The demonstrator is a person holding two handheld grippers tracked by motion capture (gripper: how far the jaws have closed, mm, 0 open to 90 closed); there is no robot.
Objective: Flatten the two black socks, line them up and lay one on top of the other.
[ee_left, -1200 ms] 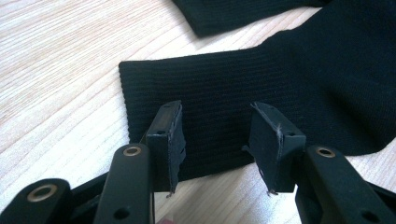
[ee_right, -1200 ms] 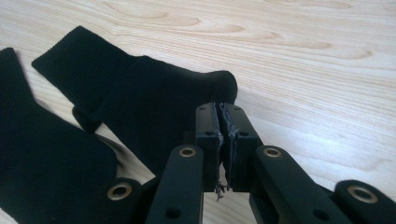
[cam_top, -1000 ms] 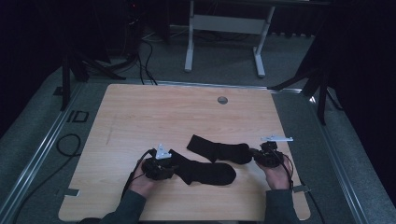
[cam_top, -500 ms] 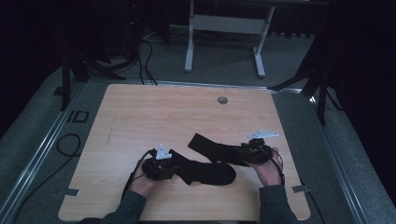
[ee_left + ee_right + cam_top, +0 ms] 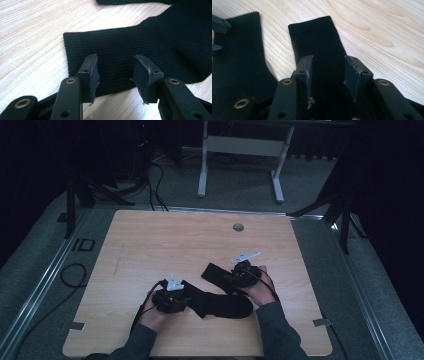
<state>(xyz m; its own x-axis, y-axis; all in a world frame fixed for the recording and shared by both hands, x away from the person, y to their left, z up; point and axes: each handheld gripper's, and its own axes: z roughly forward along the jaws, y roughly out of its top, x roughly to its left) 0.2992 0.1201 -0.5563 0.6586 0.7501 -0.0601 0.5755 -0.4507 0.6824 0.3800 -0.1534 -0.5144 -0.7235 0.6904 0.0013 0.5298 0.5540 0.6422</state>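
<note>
Two black socks lay on the wooden table (image 5: 150, 245). The near sock (image 5: 220, 304) stretched from the left gripper (image 5: 184, 301) across toward the right hand, its ribbed cuff (image 5: 105, 50) directly ahead of that gripper's jaws and running crosswise to them. The far sock (image 5: 216, 274) lay with its long axis in line with the right gripper (image 5: 231, 279); its leg ran out ahead between the jaws, the cuff end (image 5: 312, 23) farthest from them. The right gripper was the nearer tool to this far sock. Its jaws had just been opening; they stood apart, straddling the fabric with a gap on either side and no pad pressing. The left gripper's jaws also stood apart, the near sock's cuff lying beneath and between them, unclamped
</note>
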